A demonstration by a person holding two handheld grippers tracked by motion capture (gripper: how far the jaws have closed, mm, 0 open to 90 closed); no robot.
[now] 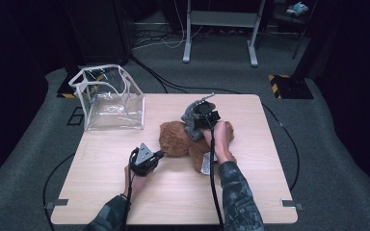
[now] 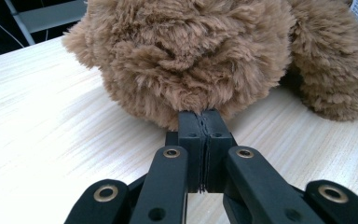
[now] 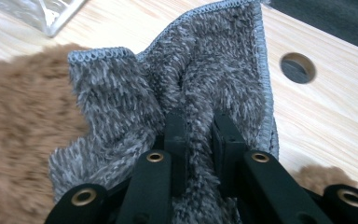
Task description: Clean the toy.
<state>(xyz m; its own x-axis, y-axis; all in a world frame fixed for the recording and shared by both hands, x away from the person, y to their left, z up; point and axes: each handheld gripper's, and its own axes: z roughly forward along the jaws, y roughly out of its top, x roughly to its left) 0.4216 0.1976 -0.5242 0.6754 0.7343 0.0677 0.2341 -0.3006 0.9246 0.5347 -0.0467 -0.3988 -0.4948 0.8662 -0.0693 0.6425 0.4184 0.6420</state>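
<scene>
One brown plush bear, one grey cloth; left tongs pressed together, right tongs pinching cloth

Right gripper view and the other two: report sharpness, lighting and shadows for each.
Right gripper view: grey cloth sharp, brown plush toy at left soft, light even. Left gripper view: fur crisp, soft shadow on the table beneath the toy. High view: tabletop evenly lit, surroundings dark, glare streaks on the clear bag.
</scene>
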